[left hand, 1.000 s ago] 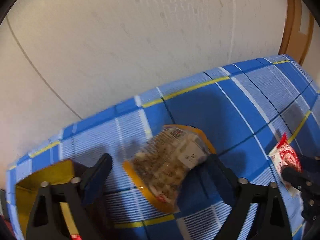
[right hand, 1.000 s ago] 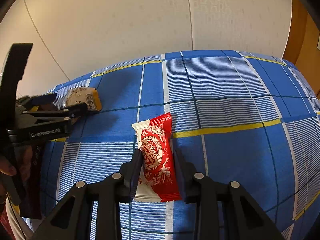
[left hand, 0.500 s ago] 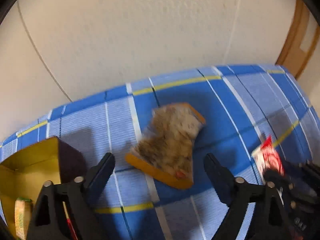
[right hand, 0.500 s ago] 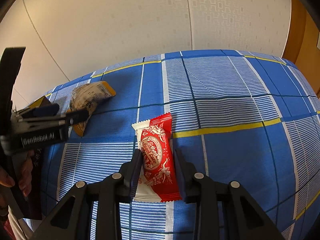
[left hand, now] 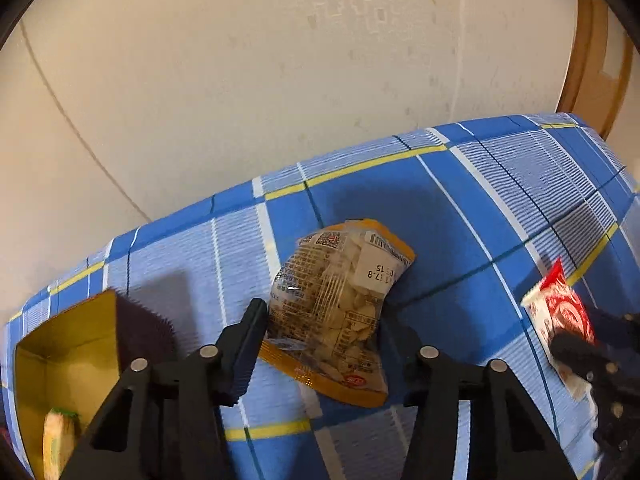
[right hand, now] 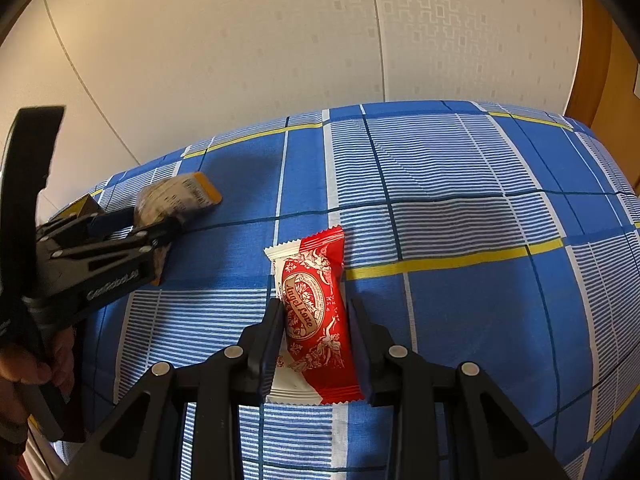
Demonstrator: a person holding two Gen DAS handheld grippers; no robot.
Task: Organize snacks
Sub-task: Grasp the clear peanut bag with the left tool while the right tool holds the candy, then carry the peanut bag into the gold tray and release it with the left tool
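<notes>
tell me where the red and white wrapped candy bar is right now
The red and white wrapped candy bar lies flat on the blue checked cloth, between the right gripper's fingers; the clear orange-edged snack bag sits to its left.

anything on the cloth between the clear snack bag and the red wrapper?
Nothing: bare checked cloth between clear snack bag and red wrapper, per the right wrist view.

A home bedroom: blue plaid bedsheet (right hand: pixel 460 184) against an embossed cream wallpapered wall (right hand: pixel 280 40), wooden door frame (left hand: pixel 592 52) beside it.
</notes>
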